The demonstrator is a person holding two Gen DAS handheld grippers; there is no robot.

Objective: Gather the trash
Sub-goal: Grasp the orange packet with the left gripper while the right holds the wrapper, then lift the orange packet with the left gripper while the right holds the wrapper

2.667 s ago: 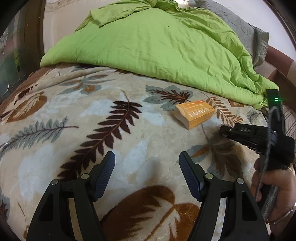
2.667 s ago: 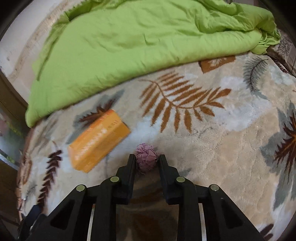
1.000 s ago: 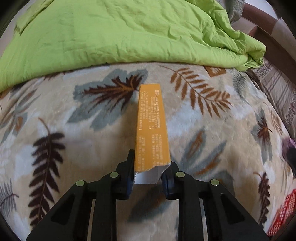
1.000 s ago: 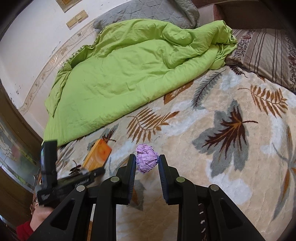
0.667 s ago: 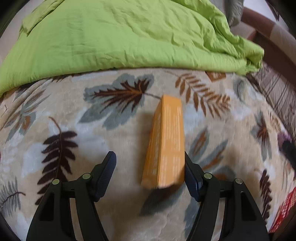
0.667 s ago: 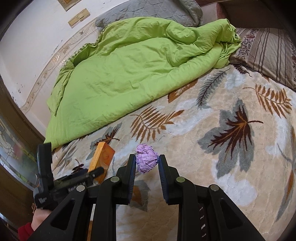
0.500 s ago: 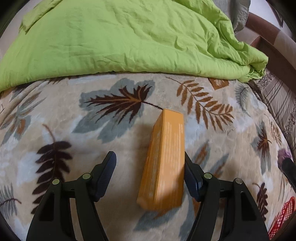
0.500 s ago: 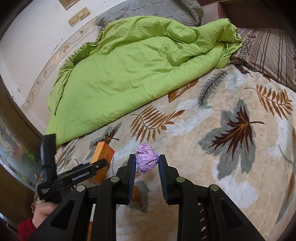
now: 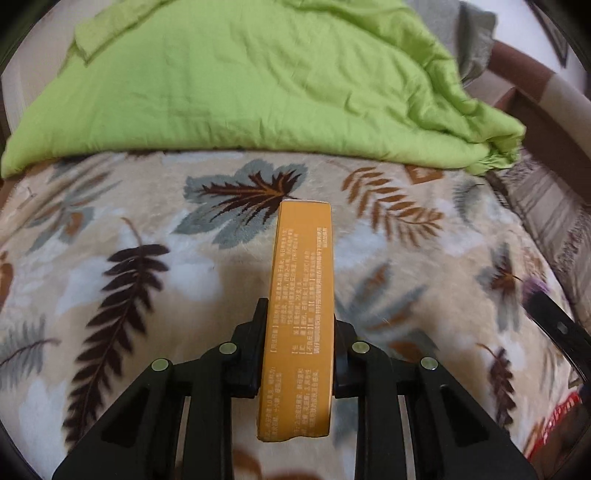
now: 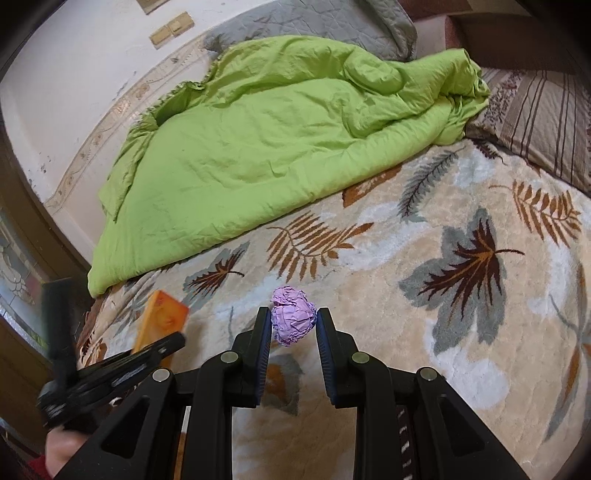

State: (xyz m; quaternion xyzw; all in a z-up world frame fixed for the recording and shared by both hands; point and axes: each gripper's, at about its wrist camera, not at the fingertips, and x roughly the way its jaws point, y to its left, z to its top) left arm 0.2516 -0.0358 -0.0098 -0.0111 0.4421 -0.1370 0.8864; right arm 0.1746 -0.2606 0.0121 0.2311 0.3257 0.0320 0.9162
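Note:
A long orange carton [image 9: 301, 302] with printed text points straight ahead above the leaf-patterned blanket [image 9: 147, 266], and my left gripper [image 9: 297, 325] is shut on its near half. The same orange carton [image 10: 162, 317] appears at the left of the right wrist view, with the left gripper [image 10: 147, 354] blurred in front of it. A crumpled purple paper ball [image 10: 293, 321] sits between the tips of my right gripper [image 10: 293, 325], which is shut on it, lifted above the blanket [image 10: 406, 332].
A rumpled green duvet [image 10: 277, 147] covers the far half of the bed. A striped pillow [image 10: 543, 118] lies at the far right, a grey quilted cover [image 10: 314, 26] behind. A dark wooden frame [image 10: 22, 229] runs along the left. Something red-printed [image 9: 554, 417] lies at the blanket's right edge.
My left gripper stood open around the orange carton half a second ago; now it has shut on it and the carton is held level. The right gripper kept hold of the purple ball.

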